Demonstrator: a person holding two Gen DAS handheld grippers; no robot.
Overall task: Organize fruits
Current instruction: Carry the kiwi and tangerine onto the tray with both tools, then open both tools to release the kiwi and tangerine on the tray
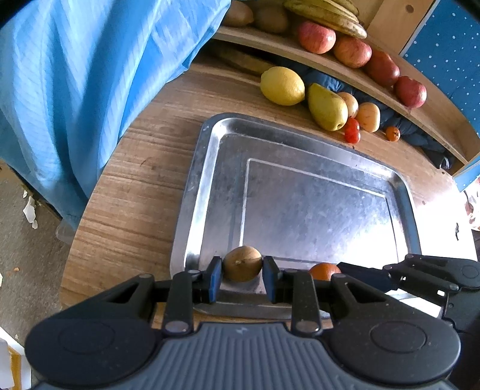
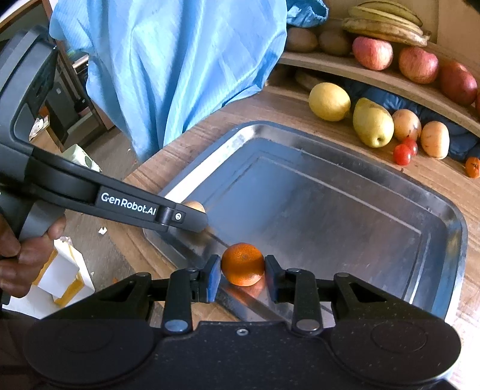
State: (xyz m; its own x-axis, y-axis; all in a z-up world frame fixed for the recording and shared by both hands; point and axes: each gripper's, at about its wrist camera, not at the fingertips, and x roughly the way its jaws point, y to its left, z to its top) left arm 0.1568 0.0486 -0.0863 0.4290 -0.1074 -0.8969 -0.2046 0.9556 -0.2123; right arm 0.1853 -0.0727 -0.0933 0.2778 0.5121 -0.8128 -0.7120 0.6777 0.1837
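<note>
Writing: white lettering "GenRobot.AI" runs along the arm of the left gripper (image 2: 192,220) as seen from the right wrist camera; no other text can be read.
Left gripper (image 1: 242,276): blue pads closed narrowly against both sides of a small brown fruit (image 1: 242,263), which sits at the near left corner of the tray, a small stem mark facing the camera; its long axis lies roughly across the gap between the pads.
Right gripper (image 2: 242,277): pads pressed on both sides of an orange (image 2: 243,264), held at the near edge of the tray with its reflection on the metal below; it is round, with a dimple turned up toward the camera.
Tray (image 1: 300,186): a silver rectangular metal tray with rounded corners on a wooden table (image 1: 135,180); in the left wrist view its long side runs left to right.
Loose fruit beyond the tray: a lemon (image 1: 282,85), a yellow-green pear (image 1: 327,108) lying on its side with its blossom end toward the tray, two pale apples (image 1: 368,116), red cherry tomatoes (image 1: 351,130) and one small orange fruit (image 1: 392,133).
Shelf (image 1: 330,63): a wooden shelf above carrying a row of red apples (image 1: 316,37), bananas (image 1: 327,13) and brown fruits (image 1: 271,18).
Cloth: a light blue cloth (image 1: 90,75) hangs at the left over the table's edge.
Person: a hand (image 2: 27,255) grips the left gripper's handle at the left edge of the right wrist view.
</note>
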